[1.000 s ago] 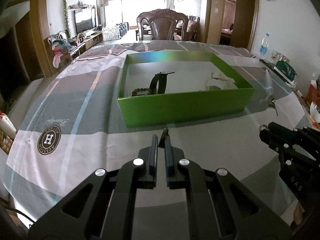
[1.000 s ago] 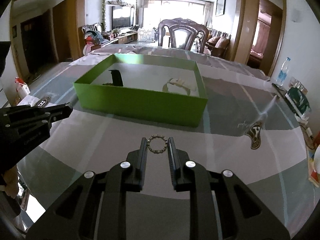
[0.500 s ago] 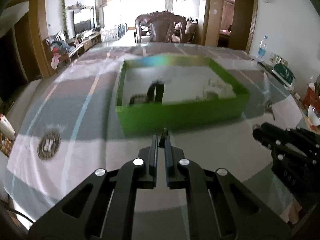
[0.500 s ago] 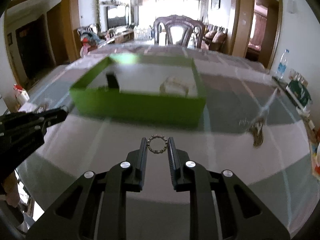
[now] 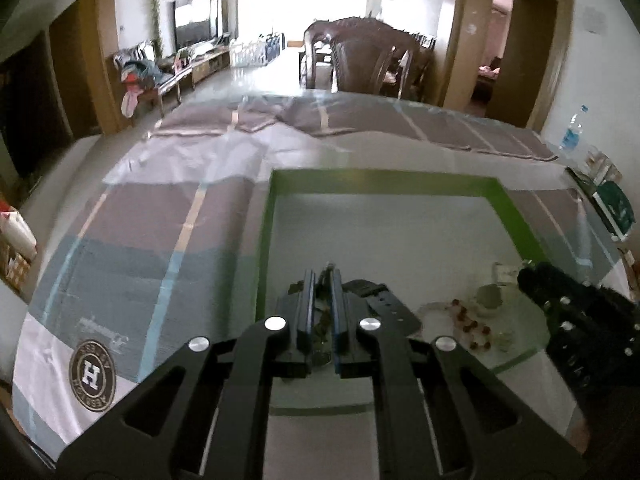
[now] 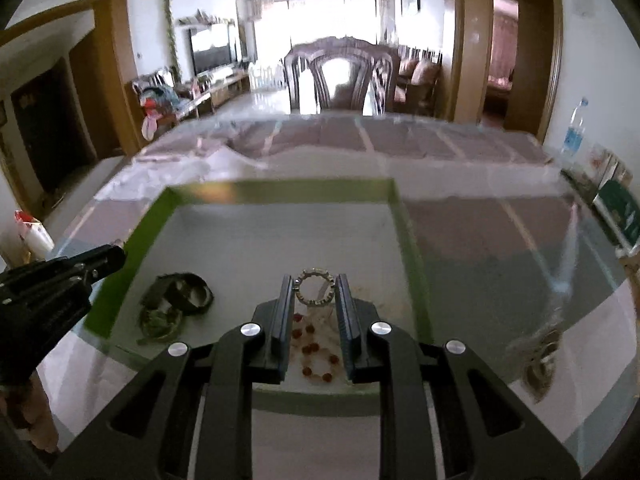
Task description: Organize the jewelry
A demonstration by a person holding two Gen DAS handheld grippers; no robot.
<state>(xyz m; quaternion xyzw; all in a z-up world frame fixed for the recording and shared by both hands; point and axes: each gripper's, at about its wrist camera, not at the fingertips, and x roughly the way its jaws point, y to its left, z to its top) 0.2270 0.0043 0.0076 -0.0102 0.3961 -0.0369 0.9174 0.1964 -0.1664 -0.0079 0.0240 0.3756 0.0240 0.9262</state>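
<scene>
A green box (image 5: 384, 178) (image 6: 280, 190) with a white floor lies on the table. My left gripper (image 5: 321, 276) is shut on a small dark piece of jewelry (image 5: 329, 267) and hangs over the box's near left part, above a black watch (image 5: 380, 304). My right gripper (image 6: 314, 286) is shut on a silver beaded ring bracelet (image 6: 314, 290) over the box's near right part, above a red bead bracelet (image 6: 316, 356). The black watch (image 6: 184, 290) and a dark bead bracelet (image 6: 158, 320) lie in the box to the left.
The table has a striped grey, white and brown cloth (image 5: 160, 220) with a round logo (image 5: 92, 374). A carved wooden chair (image 6: 340, 76) stands at the far side. A water bottle (image 5: 572, 128) and a green packet (image 5: 616, 208) sit at the right edge.
Both grippers have risen and moved forward from in front of the box to above its near part. Each still holds its piece.
</scene>
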